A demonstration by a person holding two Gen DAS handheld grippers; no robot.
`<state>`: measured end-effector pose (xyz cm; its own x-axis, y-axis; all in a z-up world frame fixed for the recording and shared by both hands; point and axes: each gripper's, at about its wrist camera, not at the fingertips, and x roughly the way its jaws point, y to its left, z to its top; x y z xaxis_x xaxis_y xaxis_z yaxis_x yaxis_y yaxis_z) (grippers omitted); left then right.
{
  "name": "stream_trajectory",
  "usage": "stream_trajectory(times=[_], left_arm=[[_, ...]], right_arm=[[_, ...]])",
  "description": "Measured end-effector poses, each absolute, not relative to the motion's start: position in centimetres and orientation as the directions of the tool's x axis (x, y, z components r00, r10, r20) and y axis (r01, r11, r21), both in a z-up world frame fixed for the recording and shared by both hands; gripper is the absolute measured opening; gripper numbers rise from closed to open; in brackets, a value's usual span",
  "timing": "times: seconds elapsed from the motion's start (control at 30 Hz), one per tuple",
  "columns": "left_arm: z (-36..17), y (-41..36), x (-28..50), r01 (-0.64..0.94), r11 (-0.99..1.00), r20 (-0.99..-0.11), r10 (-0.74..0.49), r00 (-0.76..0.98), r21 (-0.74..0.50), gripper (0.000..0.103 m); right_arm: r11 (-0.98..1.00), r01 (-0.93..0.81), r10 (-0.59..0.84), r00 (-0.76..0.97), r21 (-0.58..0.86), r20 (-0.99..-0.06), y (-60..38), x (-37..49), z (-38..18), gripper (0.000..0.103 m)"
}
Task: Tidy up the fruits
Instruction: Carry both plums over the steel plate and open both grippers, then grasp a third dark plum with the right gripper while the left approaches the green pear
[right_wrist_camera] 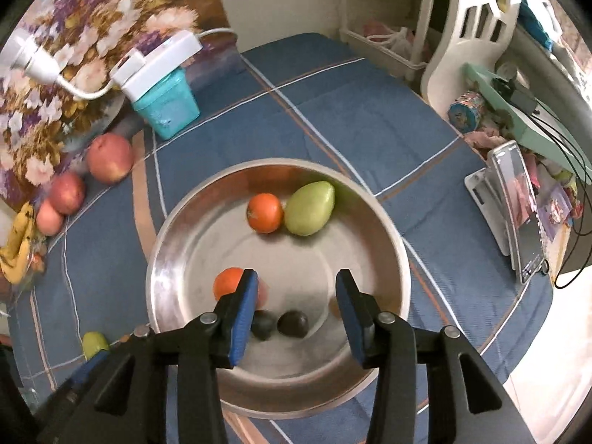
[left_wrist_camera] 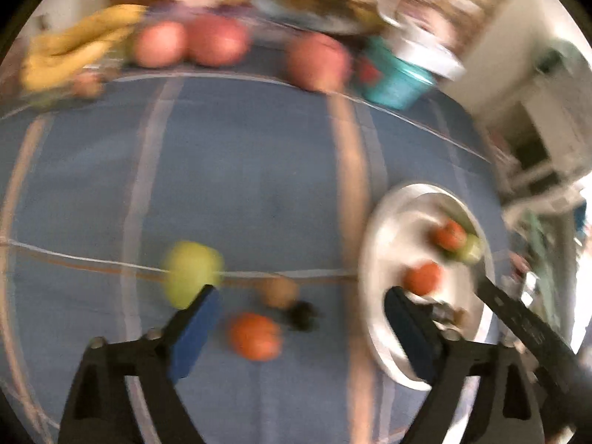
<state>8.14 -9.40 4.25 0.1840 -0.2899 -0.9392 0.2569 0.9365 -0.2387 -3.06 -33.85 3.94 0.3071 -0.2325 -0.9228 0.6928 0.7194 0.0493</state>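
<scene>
A steel bowl [right_wrist_camera: 174,259] sits on the blue plaid cloth and holds an orange fruit [right_wrist_camera: 264,212], a green mango [right_wrist_camera: 310,208], another orange fruit [right_wrist_camera: 227,283] and two dark plums [right_wrist_camera: 293,323]. My right gripper [right_wrist_camera: 296,296] is open and empty above the bowl's near half. In the blurred left wrist view my left gripper [left_wrist_camera: 301,307] is open and empty over loose fruit on the cloth: a green fruit [left_wrist_camera: 192,275], a brown one [left_wrist_camera: 279,290], an orange one [left_wrist_camera: 255,336] and a dark one [left_wrist_camera: 303,314]. The bowl [left_wrist_camera: 381,244] lies to its right.
Red apples [right_wrist_camera: 110,157] and bananas [right_wrist_camera: 18,248] lie at the cloth's left edge. A teal box [right_wrist_camera: 168,111] with a white charger on top stands behind. A phone on a stand [right_wrist_camera: 518,211] and a white chair [right_wrist_camera: 477,33] are at the right.
</scene>
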Motion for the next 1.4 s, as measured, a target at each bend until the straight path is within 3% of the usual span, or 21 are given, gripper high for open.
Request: stream_trajectory(times=[0.03,0.33,0.6,1.0,1.3,1.4], left_arm=[[4.4,-8.3,8.6,0.231,0.950,-0.942,-0.258,0.214,-0.208,0.103],[5.8,-0.5,10.7,0.062,0.991,-0.937,-0.130,0.325,-0.116,0.103],[5.9,1.7,11.0,0.029,0.990,-0.931,-0.142,0.338,-0.141,0.103],[1.8,-1.8,10.8,0.094,0.978,-0.961,-0.202,0.190,-0.187,0.101],[-0.2,-4.1,10.7,0.139,0.967,-0.964,-0.232,0.127,-0.214,0.081],[-0.5,-4.5,10.7,0.142,0.963,-0.962,-0.246,0.114,-0.230,0.072]], right_arm=[[0.728,0.685,-0.234,0.300,0.038,-0.925,-33.5,-2.7,3.8,0.045],[0.817,0.576,-0.158,0.282,0.035,-0.946,-27.9,0.3,2.5,0.045],[0.898,0.427,-0.033,0.294,0.100,-0.955,-21.5,2.7,1.8,0.045],[0.925,0.377,-0.037,0.231,0.054,-0.972,-18.9,3.9,-1.3,0.045],[0.938,0.346,-0.069,0.194,0.002,-0.979,-18.2,5.1,-3.1,0.044],[0.940,0.340,-0.077,0.189,-0.008,-0.979,-17.9,5.4,-3.5,0.037]])
